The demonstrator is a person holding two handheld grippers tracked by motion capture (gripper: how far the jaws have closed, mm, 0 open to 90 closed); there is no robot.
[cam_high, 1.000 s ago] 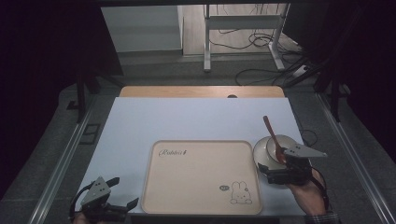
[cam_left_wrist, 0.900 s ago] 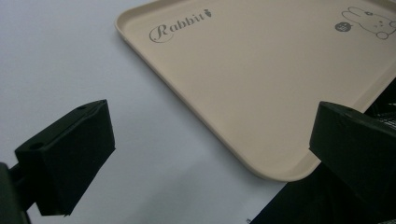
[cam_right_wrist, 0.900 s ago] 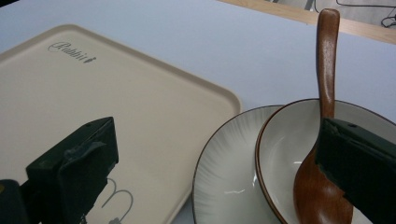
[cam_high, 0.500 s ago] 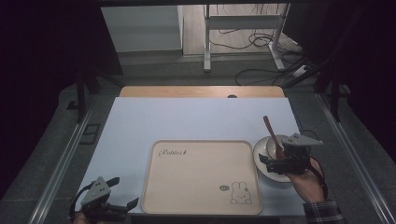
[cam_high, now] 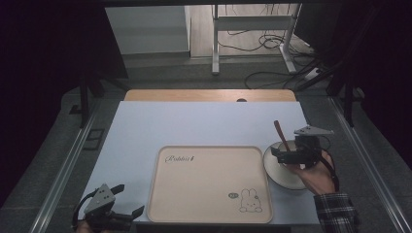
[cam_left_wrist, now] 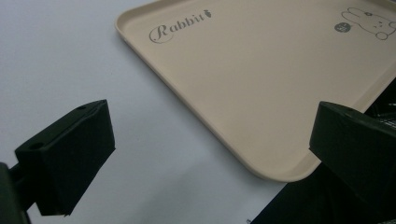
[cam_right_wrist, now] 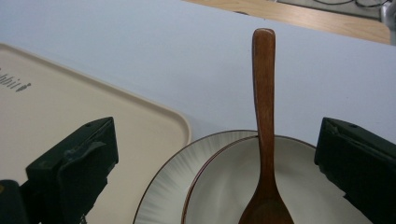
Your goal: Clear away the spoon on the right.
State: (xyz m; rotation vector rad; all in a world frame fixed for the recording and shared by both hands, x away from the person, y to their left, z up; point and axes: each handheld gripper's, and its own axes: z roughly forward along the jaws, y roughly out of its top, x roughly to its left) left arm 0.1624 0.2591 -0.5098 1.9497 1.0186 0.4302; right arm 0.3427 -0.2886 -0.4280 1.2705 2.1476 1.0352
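The desk (cam_high: 194, 124), covered by a pale sheet, carries a beige tray (cam_high: 209, 184) at the middle of its near edge, empty, with a rabbit print at its near right corner. Off the tray's right side, close to the desk's right edge, a shallow plate (cam_right_wrist: 161, 186) sits with a bowl (cam_right_wrist: 308, 186) nested in it, and a wooden spoon (cam_right_wrist: 264, 116) lies in the bowl, its handle pointing toward the far edge. The right claw (cam_high: 279, 156) hovers over the bowl with jaws spread wide on either side of the spoon, gripping nothing. The left claw (cam_high: 127, 213) rests at the near left corner beside the tray, jaws likewise spread and empty. Judgement: the step in hand appears to be taking the spoon or the bowl. For the spoon, the right claw should descend centred on the handle just above the bowl's rim, where there is clearance beneath it, and close squarely across its narrow width. Closing lower risks catching the bowl's wall and dragging both dishes. Lift straight up before travelling toward the tray. The left claw should keep clear.
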